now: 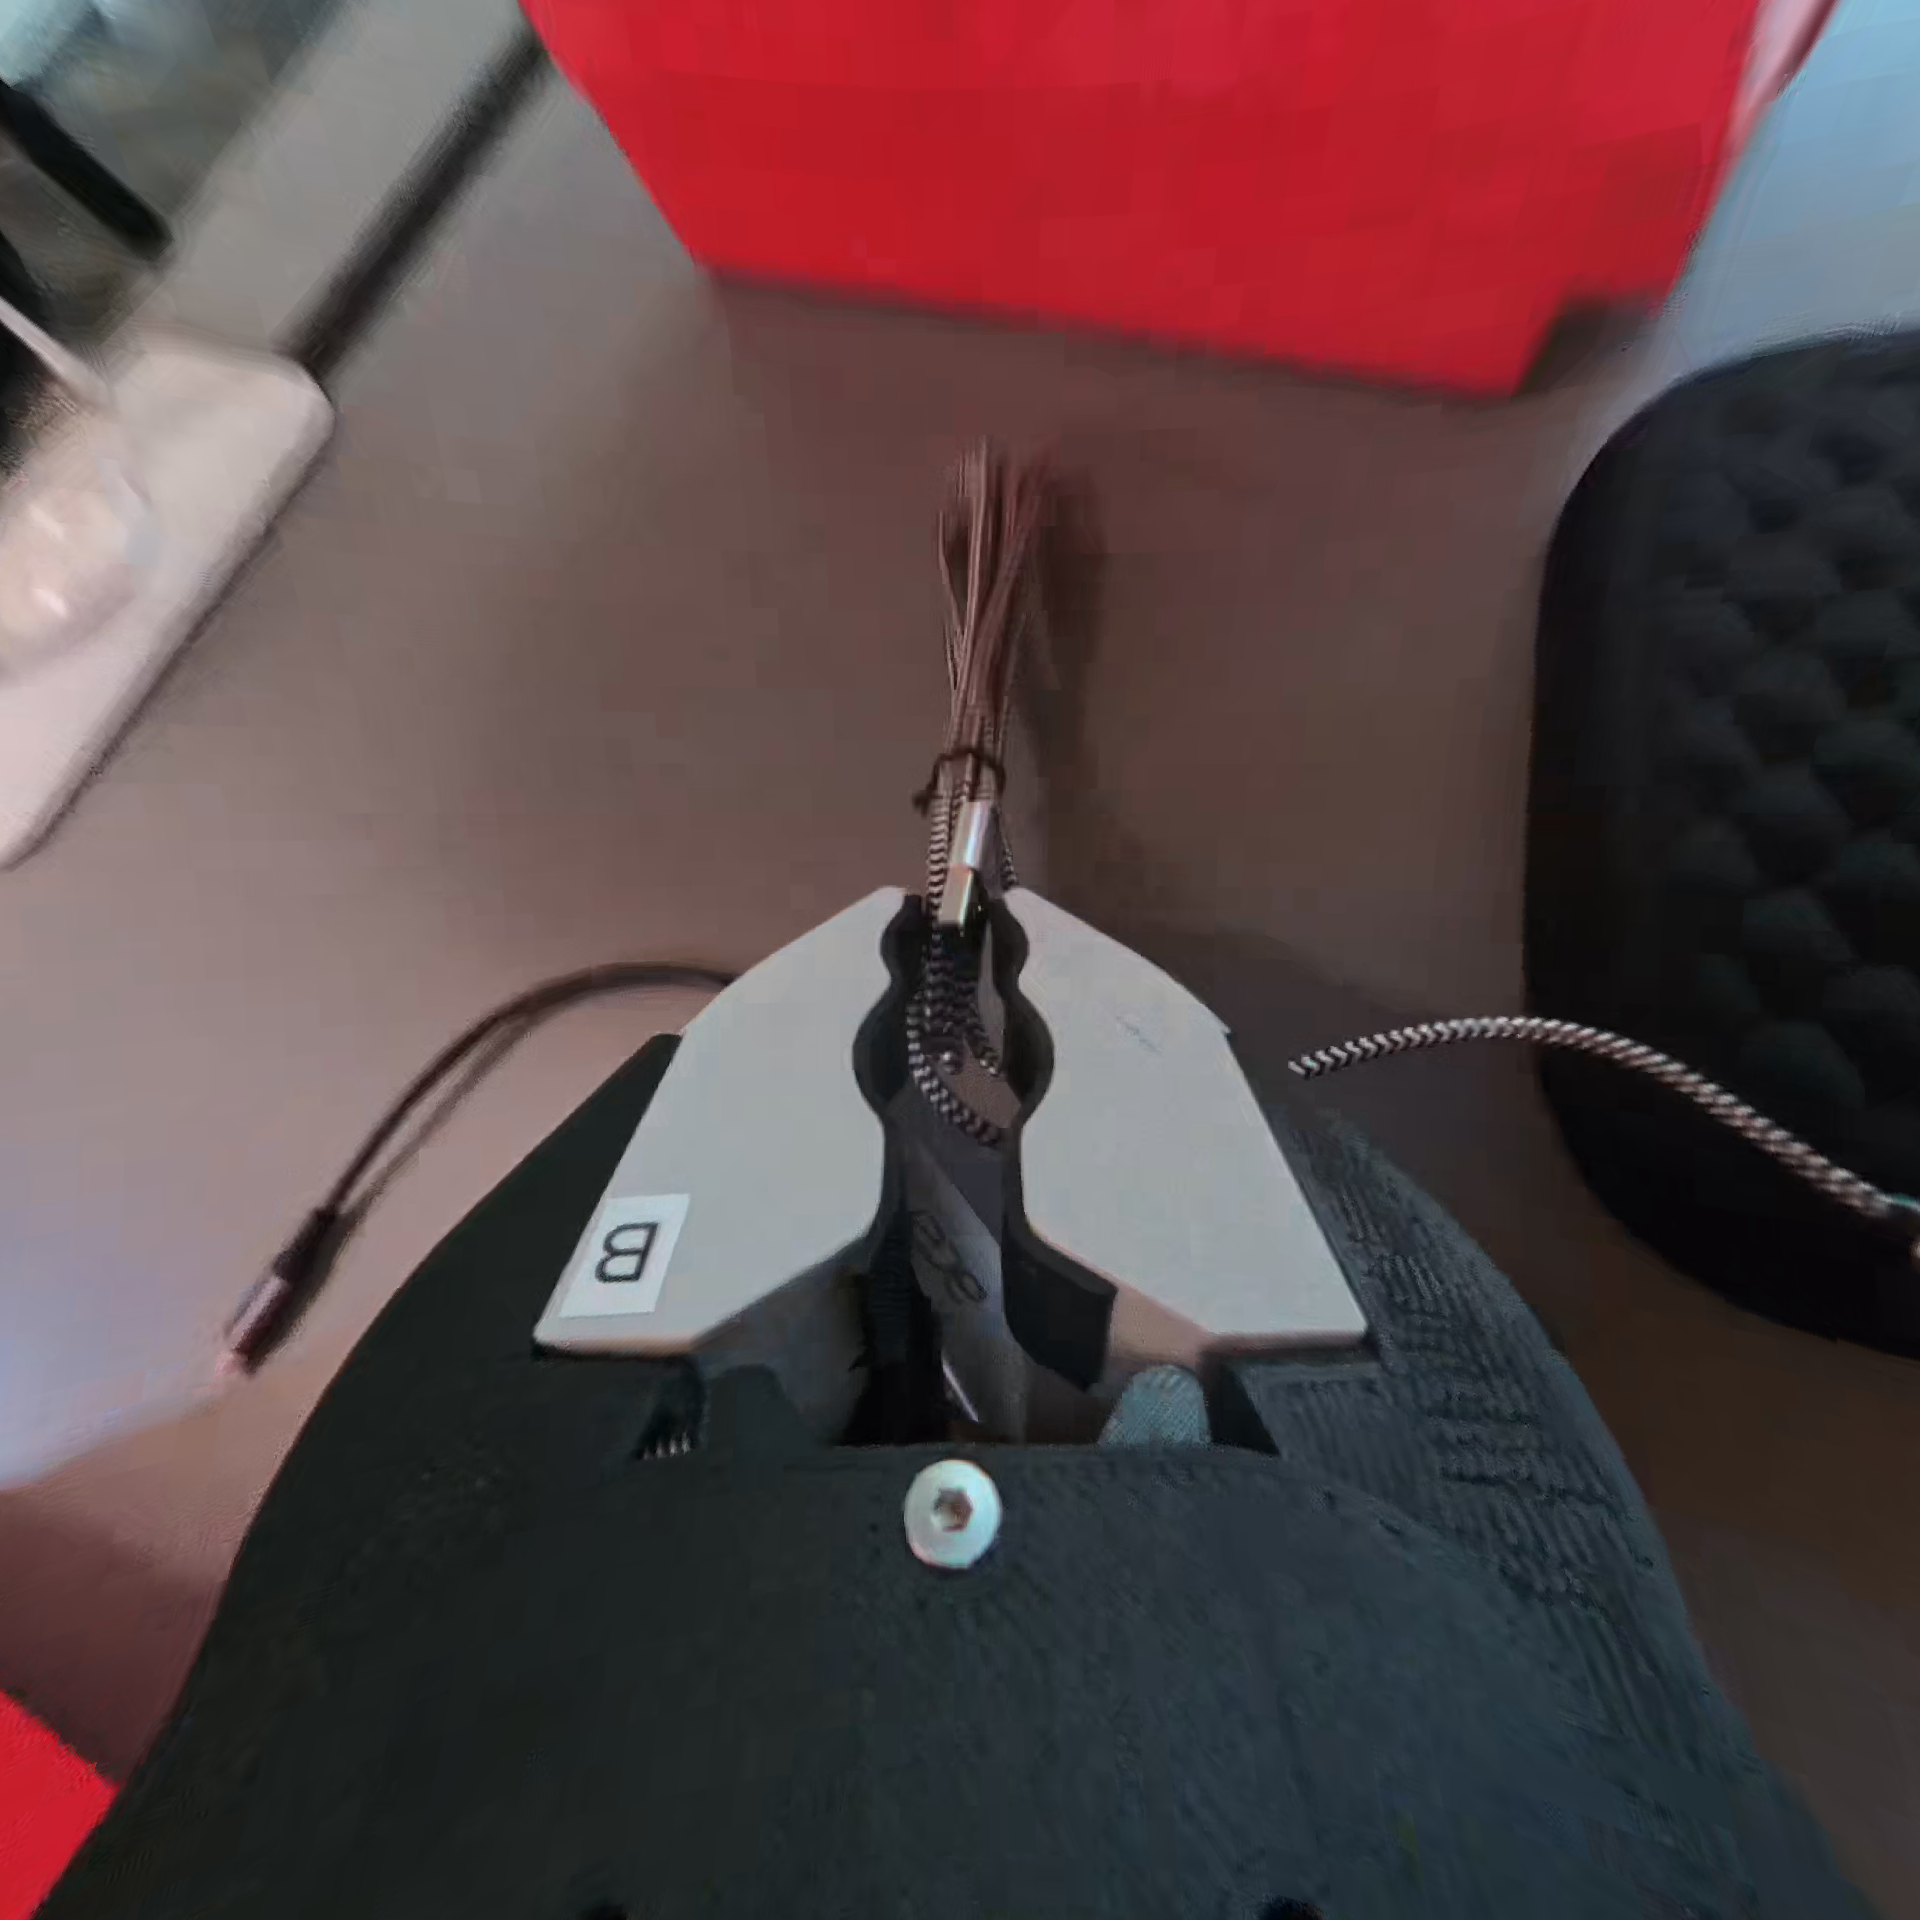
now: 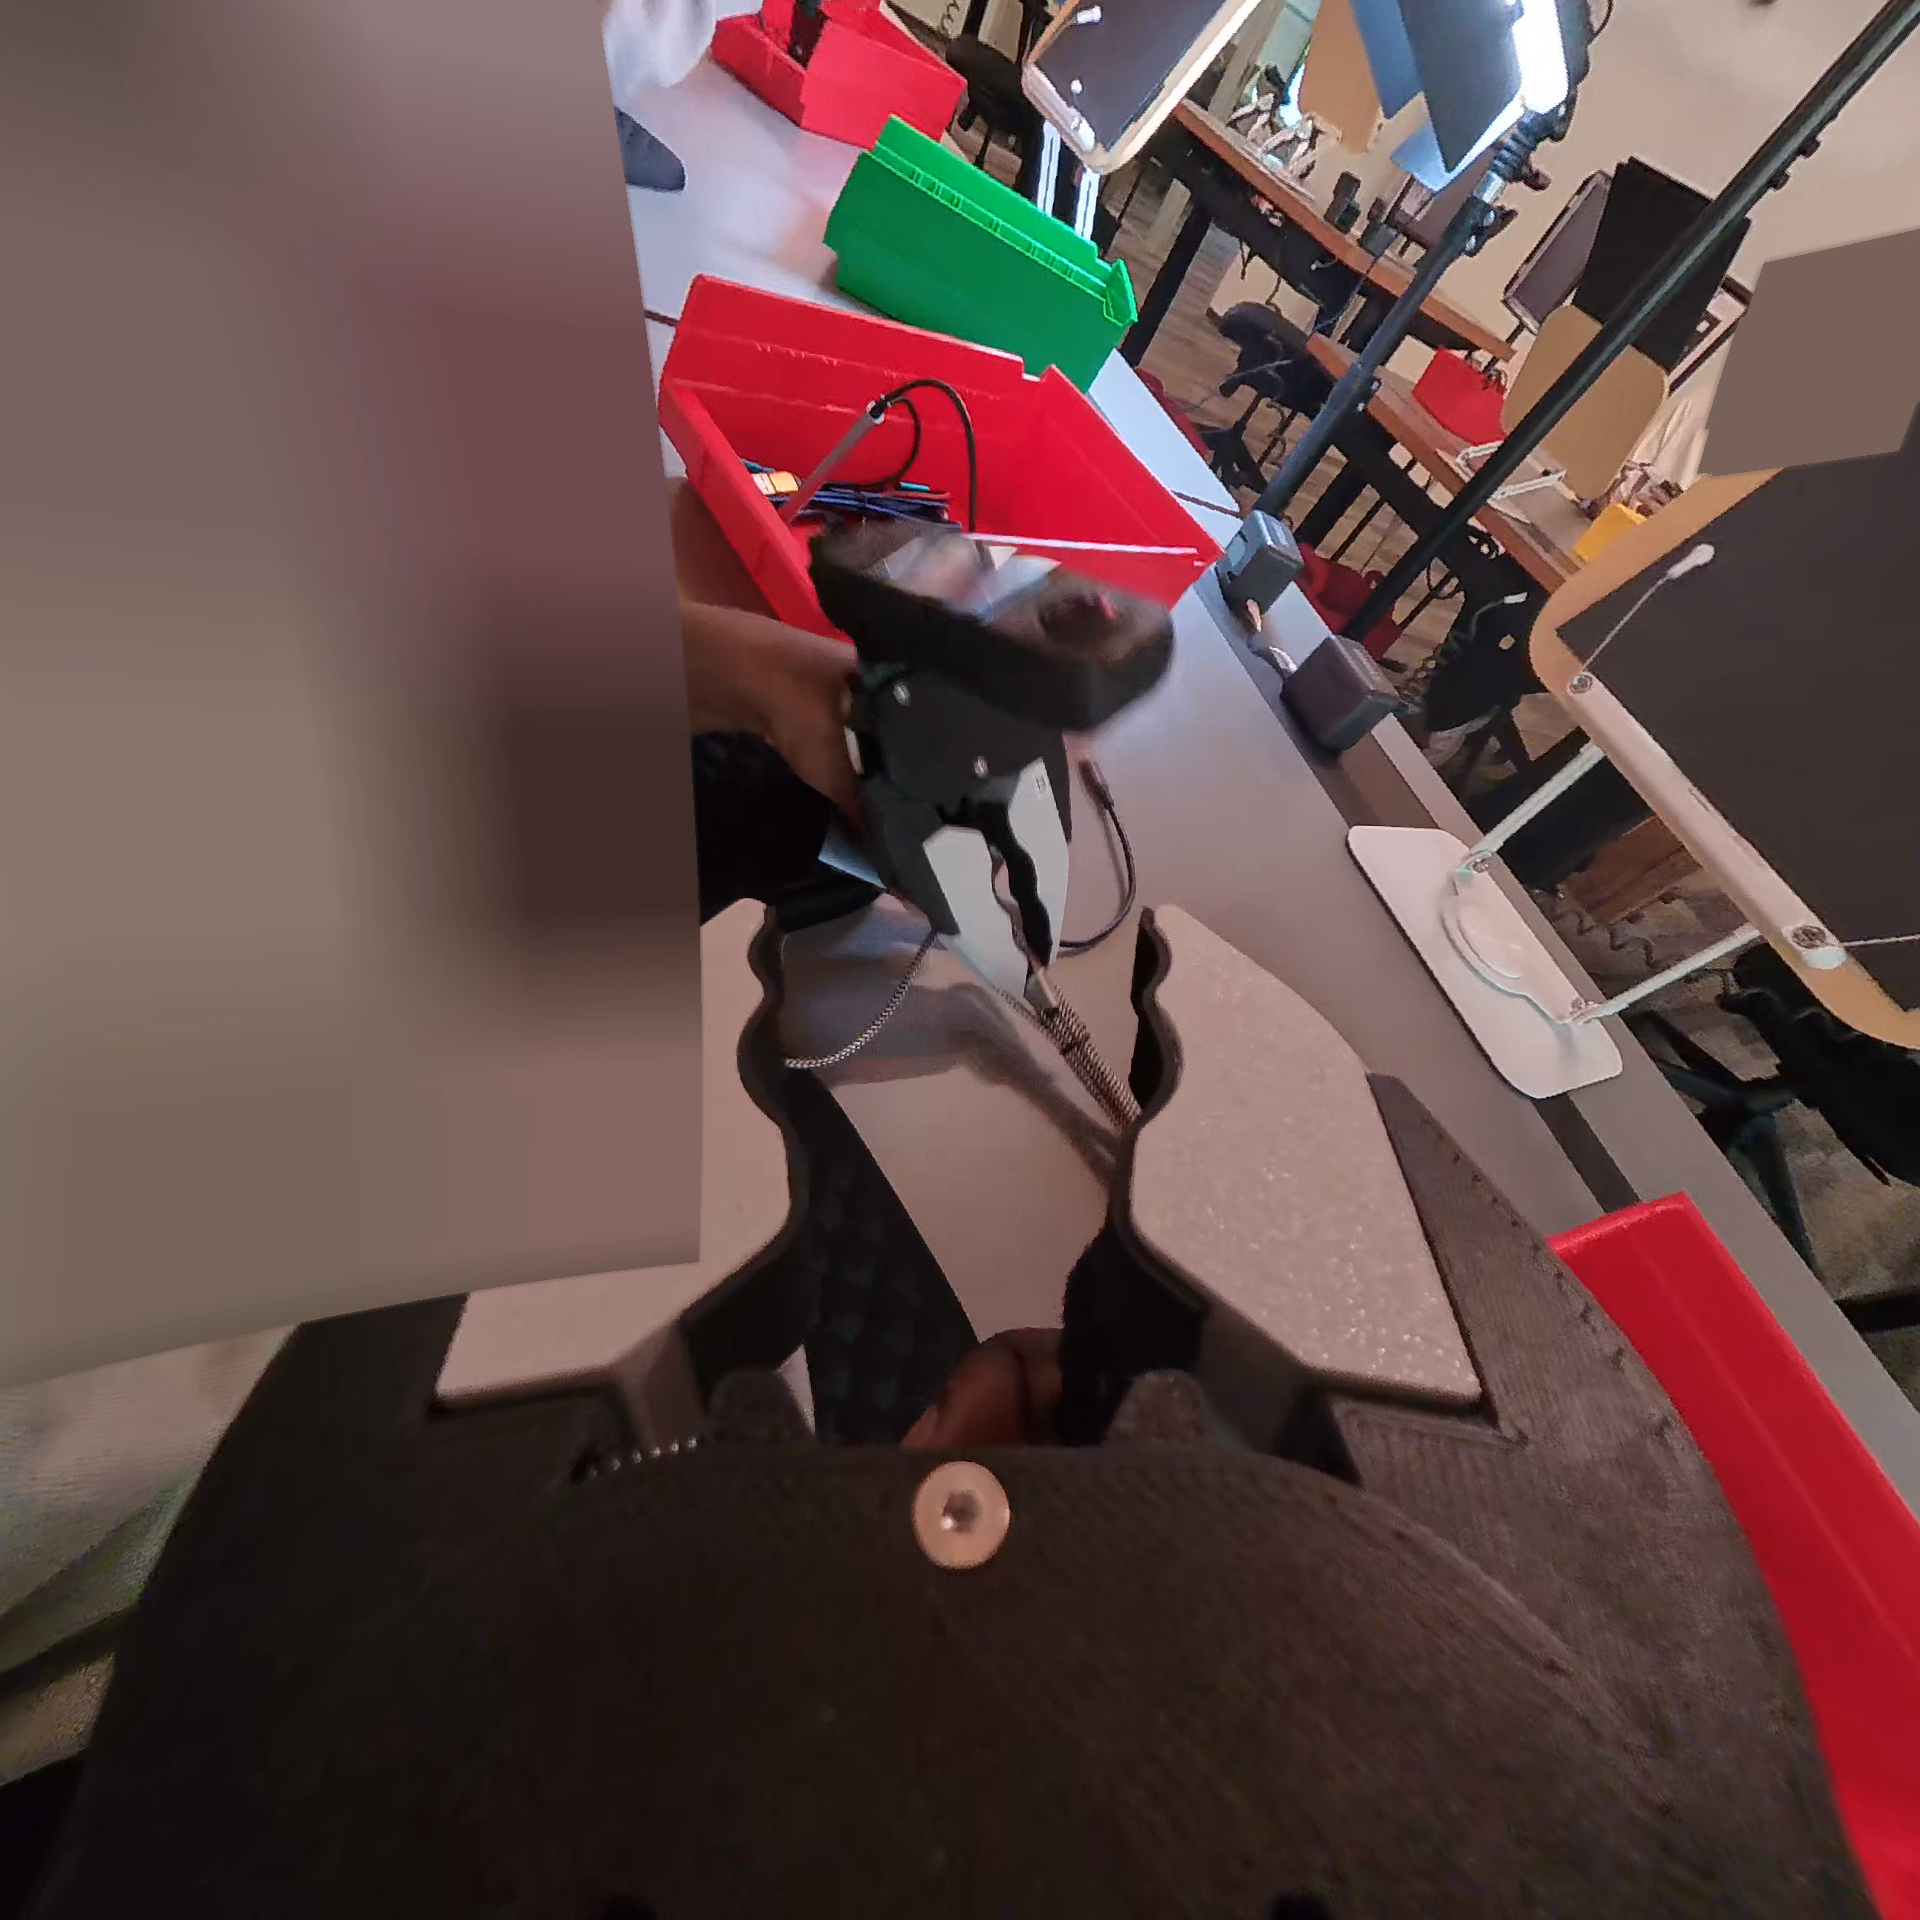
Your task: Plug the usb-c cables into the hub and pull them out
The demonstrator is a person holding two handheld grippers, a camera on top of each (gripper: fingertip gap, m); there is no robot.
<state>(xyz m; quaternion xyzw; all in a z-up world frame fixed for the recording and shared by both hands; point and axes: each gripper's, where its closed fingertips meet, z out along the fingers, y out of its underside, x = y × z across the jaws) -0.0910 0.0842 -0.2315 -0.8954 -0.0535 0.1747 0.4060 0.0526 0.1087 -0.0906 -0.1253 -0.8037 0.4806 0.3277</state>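
My left gripper (image 1: 961, 904) is shut on a braided USB-C cable (image 1: 951, 1039), just behind its metal plug (image 1: 966, 878), which sticks out past the fingertips. The cable beyond the plug is motion-blurred. In the right wrist view the left gripper (image 2: 1023, 966) hangs over the grey table (image 2: 1226, 831), and its cable (image 2: 1086, 1060) runs down to the inner edge of my right gripper's right finger (image 2: 1247, 1122). My right gripper (image 2: 956, 997) is open and grips nothing. I cannot make out a hub.
A red bin (image 1: 1143, 156) with cables stands behind (image 2: 935, 447), a green bin (image 2: 977, 260) farther back. A thin black cable (image 1: 416, 1122) lies left. A black honeycomb-textured object (image 1: 1745, 831) is right. A white stand base (image 2: 1486, 956) and small grey boxes (image 2: 1340, 691) sit at the table edge. The grippers' ends are close to 20 cm from one another.
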